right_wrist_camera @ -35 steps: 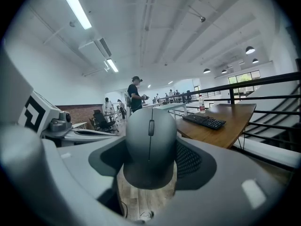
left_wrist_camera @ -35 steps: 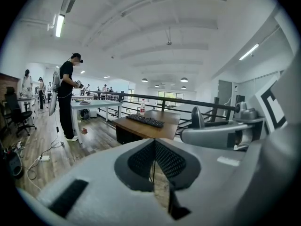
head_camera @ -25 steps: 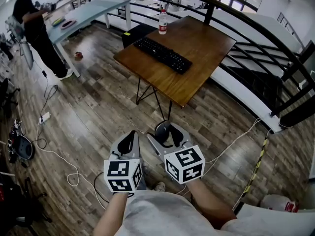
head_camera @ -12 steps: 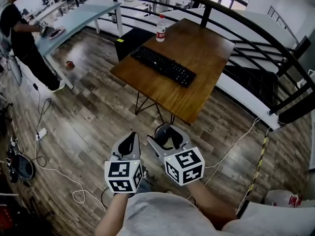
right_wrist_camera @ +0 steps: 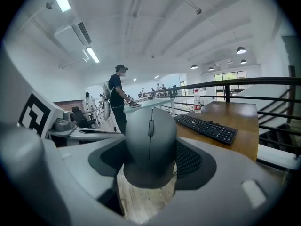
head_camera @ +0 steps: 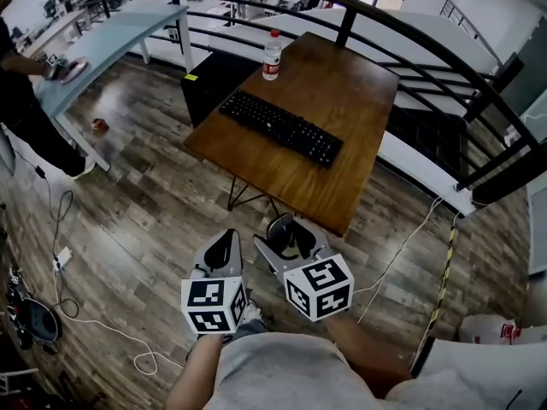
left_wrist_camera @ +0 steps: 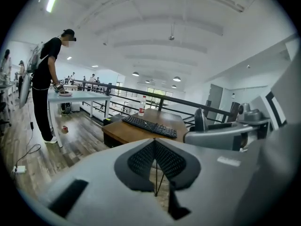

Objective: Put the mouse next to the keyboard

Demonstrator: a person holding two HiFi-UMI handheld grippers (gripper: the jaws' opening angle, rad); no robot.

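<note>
One keyboard (head_camera: 281,128), one mouse (right_wrist_camera: 149,142), one bottle (head_camera: 272,55). Two tables: wooden table (head_camera: 350,101) at twelve o'clock, pale table (head_camera: 120,37) at ten. Two tongs: left tongs (head_camera: 225,246), right tongs (head_camera: 291,231).

Item: mouse (right_wrist_camera: 149,145). Dark grey, smooth domed shell, with a scroll wheel set on the centre line. Clamped between the jaws of the right gripper (head_camera: 291,237), top face toward that gripper's camera, held over the floor short of the table.

Item: keyboard (head_camera: 280,127). Black, full-size, long and flat. Lies keys-up, diagonally on the wooden table (head_camera: 342,84), well apart from the mouse.
</note>
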